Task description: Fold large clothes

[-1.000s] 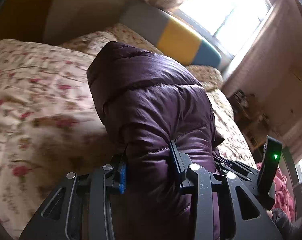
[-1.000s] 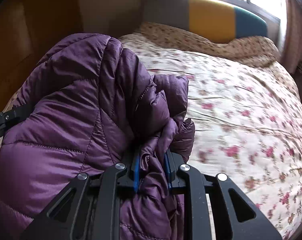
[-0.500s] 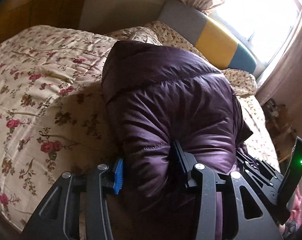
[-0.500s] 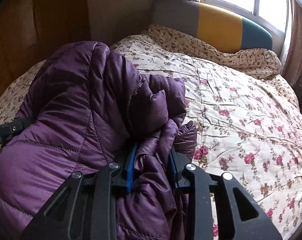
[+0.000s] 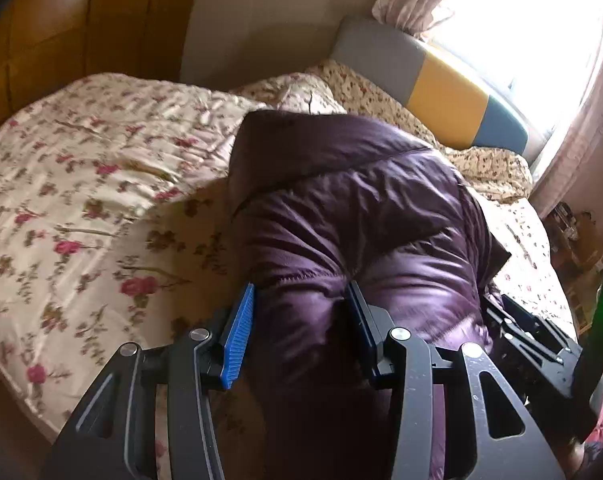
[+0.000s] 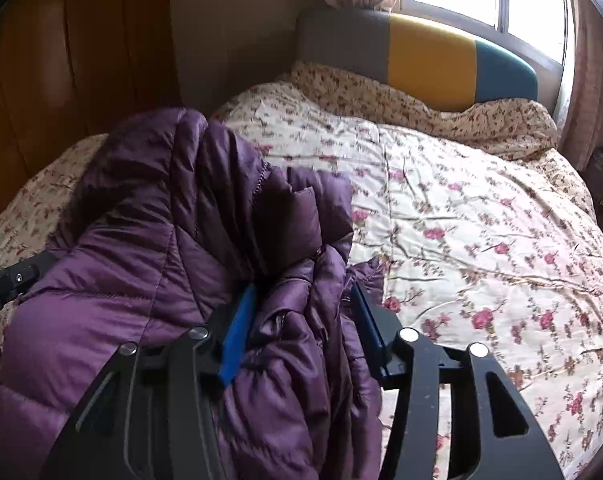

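left claw (image 5: 299,330): pinching thick jacket (image 5: 353,216) fold. right claw (image 6: 303,322): pinching bunched jacket edge. jacket: doubled over, held w/ both just above bed (image 6: 481,208). status: approx mid-fold; still to lay flat, square up.

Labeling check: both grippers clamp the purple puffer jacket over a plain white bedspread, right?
Not quite. The left gripper and right gripper do both clamp the purple puffer jacket, but the bedspread is floral, cream with pink roses, as the right wrist view shows.
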Demonstrator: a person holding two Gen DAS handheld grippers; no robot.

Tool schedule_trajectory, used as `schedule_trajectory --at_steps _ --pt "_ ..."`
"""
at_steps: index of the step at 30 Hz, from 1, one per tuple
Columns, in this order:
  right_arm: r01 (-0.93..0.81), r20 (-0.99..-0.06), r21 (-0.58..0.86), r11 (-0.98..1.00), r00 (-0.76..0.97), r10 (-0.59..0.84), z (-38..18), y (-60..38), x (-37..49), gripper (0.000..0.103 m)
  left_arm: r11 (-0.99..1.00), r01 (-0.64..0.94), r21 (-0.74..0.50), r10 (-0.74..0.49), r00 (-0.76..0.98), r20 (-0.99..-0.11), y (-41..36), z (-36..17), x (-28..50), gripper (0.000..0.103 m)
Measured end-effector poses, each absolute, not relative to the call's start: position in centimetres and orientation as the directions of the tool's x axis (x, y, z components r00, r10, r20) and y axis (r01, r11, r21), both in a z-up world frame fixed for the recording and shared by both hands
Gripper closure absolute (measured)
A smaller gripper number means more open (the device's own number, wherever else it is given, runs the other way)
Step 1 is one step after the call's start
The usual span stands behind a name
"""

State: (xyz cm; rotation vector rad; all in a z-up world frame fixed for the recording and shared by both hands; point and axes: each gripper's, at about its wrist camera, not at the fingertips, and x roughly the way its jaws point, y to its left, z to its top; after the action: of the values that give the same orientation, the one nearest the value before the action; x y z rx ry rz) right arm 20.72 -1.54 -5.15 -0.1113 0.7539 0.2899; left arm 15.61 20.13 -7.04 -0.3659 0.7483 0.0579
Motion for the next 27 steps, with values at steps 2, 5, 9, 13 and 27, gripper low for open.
schedule_trajectory --at_steps 2,5,9,13,27 --pt "-0.304 -0.674 -0.004 0.953 0.705 0.222 -4.5 -1.5 19.9 0.053 0.934 -0.182 -0.307 -0.071 0.748 -0.660 20.2 -6.5 14.4 0.058" --pt "-0.312 -0.652 -0.014 0.950 0.723 0.227 -3.6 -1.3 18.5 0.053 0.933 -0.182 -0.309 -0.064 0.763 -0.643 19.9 -5.9 12.8 0.058" --pt "-0.325 -0.633 -0.019 0.945 0.736 0.240 -2.6 -1.2 17.0 0.061 0.933 -0.172 -0.317 -0.076 0.765 -0.639 19.3 -5.7 11.5 0.058" --pt "-0.326 -0.638 -0.042 0.945 0.736 0.225 -2.4 -1.1 15.5 0.069 0.941 -0.146 -0.305 -0.087 0.768 -0.634 18.4 -6.0 10.7 0.058" --pt "-0.346 -0.699 -0.226 0.911 0.709 0.096 -6.9 0.2 14.0 0.071 0.979 -0.065 -0.191 -0.079 0.749 -0.657 16.6 -8.4 11.0 0.058"
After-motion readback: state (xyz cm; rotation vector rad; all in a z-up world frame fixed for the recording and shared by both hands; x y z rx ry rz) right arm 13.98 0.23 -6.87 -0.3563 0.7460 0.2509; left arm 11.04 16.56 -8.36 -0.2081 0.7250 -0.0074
